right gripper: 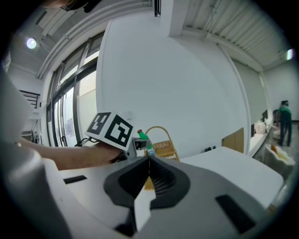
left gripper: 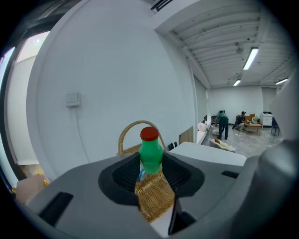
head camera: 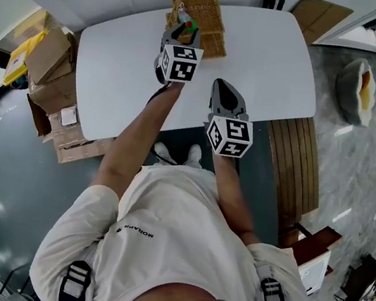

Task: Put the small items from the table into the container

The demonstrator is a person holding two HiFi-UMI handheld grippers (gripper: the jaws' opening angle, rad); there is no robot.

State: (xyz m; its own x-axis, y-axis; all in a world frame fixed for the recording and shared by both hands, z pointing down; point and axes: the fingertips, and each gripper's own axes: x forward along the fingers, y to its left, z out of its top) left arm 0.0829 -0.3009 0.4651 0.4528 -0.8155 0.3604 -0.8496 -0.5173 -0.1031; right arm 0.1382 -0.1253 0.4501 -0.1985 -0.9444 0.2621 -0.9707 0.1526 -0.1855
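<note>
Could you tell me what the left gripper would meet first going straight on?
Most likely the wicker basket: the left gripper, shut on the green bottle, points straight at it, though depth is unclear.

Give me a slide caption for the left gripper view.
Left claw grips a green bottle with a red cap, the wicker basket just beyond it.

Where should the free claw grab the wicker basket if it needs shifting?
Top of the arched handle, from above, jaws across the strip. It stands upright over the wicker basket and looks thin enough to pinch; the woven walls look too wide. Use the right claw, shut and empty; the left claw holds the green bottle.
</note>
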